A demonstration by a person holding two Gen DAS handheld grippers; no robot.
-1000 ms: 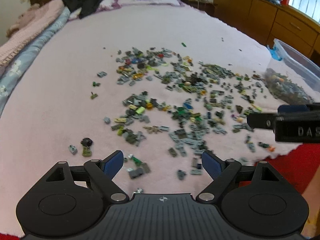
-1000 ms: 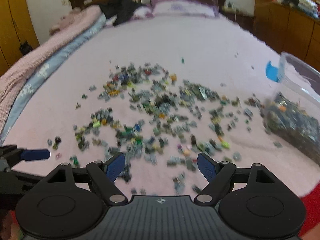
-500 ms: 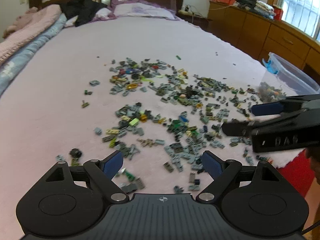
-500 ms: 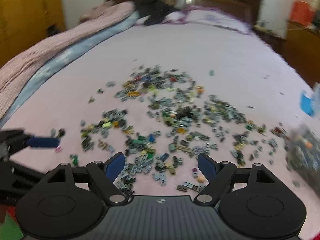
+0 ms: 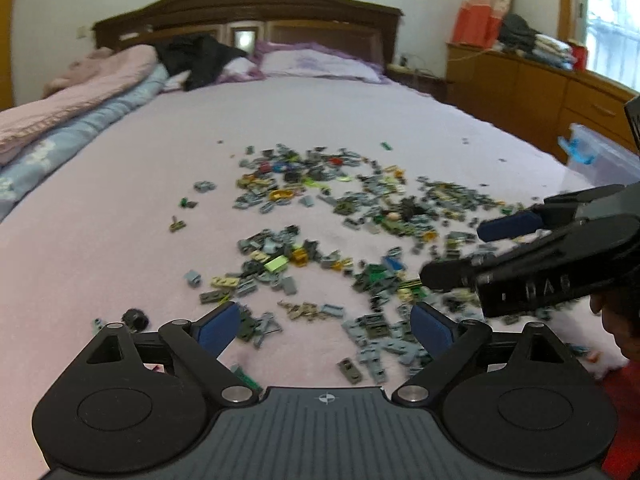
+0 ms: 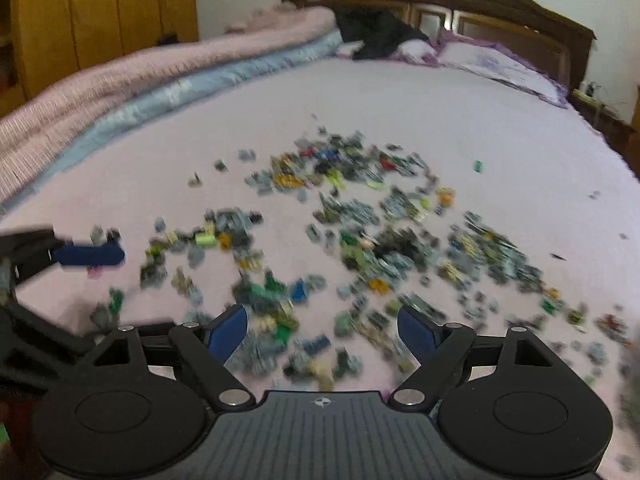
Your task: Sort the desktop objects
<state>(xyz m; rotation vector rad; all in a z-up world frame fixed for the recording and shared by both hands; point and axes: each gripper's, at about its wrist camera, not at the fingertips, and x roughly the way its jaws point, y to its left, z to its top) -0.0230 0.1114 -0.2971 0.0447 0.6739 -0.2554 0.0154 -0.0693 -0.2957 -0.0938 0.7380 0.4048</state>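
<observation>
- Left wrist view: the left claw (image 5: pixel 324 326) has its blue-padded jaws wide and opening, gripping nothing; small grey, green and yellow plastic building bricks (image 5: pixel 352 240) lie scattered on the pale pink bedsheet (image 5: pixel 120 260), the nearest ones just ahead of and between the fingertips.
- A small black wheel-like piece (image 5: pixel 135 318) sits beside the left fingertip.
- The right claw (image 5: pixel 486 252) reaches in from the right edge above the bricks, jaws apart, its body cut off by the frame.
- A clear plastic bin with a blue latch (image 5: pixel 600 158) is cropped at the right.
- Right wrist view: the right claw (image 6: pixel 322 330) stands wide and empty over the blurred bricks (image 6: pixel 360 240); individual pieces are hard to make out.
- The left claw (image 6: pixel 88 255) shows at the left edge as one blue fingertip; the rest is cut off.
</observation>
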